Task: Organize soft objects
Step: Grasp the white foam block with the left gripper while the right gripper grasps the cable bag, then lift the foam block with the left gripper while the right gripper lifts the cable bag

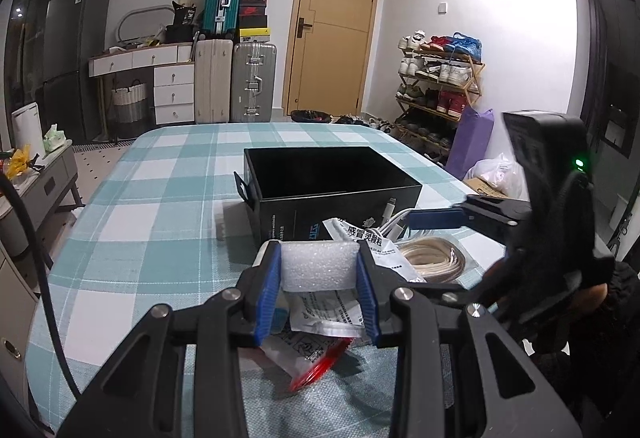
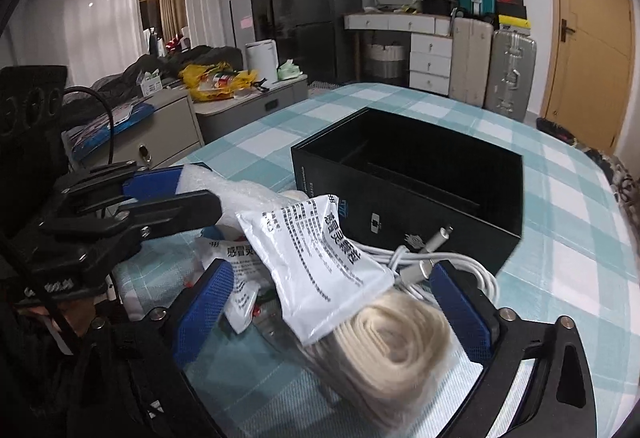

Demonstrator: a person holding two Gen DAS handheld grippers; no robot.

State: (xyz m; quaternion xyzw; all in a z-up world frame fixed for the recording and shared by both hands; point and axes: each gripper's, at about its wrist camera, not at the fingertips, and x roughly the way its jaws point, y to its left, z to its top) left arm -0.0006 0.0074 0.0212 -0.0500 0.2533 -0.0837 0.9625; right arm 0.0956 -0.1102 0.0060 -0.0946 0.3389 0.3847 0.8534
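1. Foam block [image 1: 319, 265], white, sits clamped between the blue pads of the left gripper [image 1: 320, 278], at about 6 o'clock from the black box [image 1: 332, 177] in the left wrist view; the jaws stand narrow, pressed on the foam's two sides.
2. Right gripper [image 2: 332, 314] is spread wide, with nothing pinched. No pad visibly touches anything.
3. Between its fingers lies a cream coil of cord in clear wrap [image 2: 384, 342], with a white printed sachet [image 2: 320, 266] lying over the coil's upper left part.
4. A white cable [image 2: 440, 262] lies at 12 o'clock from the coil, against the box's near wall.
5. The box stands open-topped on the checked tablecloth [image 1: 160, 197]; what is inside I cannot tell.
6. More sachets [image 1: 320, 314] and a red-edged packet [image 1: 320, 366] lie under the left gripper, at 6 o'clock from the foam.
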